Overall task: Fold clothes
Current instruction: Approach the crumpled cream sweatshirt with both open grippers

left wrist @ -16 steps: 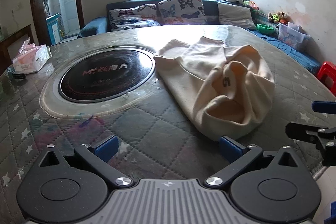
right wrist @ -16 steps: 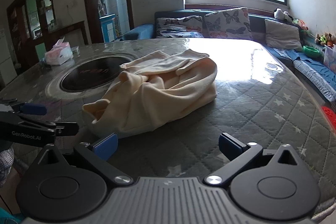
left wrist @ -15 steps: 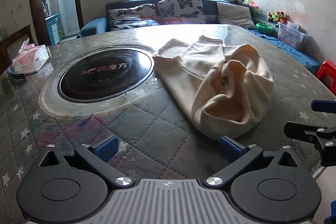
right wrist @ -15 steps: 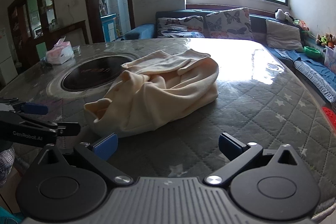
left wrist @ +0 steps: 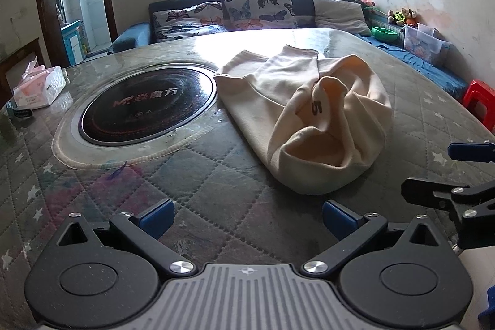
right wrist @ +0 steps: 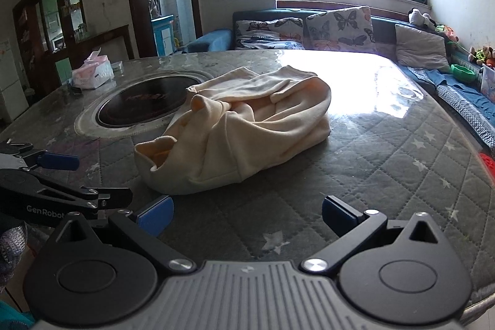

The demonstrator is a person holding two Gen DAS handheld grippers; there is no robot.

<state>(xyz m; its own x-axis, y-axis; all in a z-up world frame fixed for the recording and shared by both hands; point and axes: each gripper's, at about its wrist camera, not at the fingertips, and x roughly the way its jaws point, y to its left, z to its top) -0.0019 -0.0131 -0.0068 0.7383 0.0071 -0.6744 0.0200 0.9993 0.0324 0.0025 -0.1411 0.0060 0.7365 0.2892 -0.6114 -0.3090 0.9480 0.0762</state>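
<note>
Since half a second ago both grippers have crept slightly nearer the cream garment (left wrist: 309, 116), which has not moved. Left gripper (left wrist: 247, 214): released, blue-padded fingers (left wrist: 156, 215) spread wide above the quilted table cover (left wrist: 198, 175), holding nothing. Right gripper (right wrist: 246, 214): likewise spread and empty, hovering near the table's front edge. The garment lies crumpled in a loose heap at mid-table, touching neither gripper, its far-left corner just beside the rim of the round black induction hob (left wrist: 148, 104) set into the table; a dark printed mark shows on one fold. A pink tissue pack (left wrist: 38, 87) rests at the table's left edge; behind, a sofa carries butterfly-print cushions (left wrist: 258, 5)
</note>
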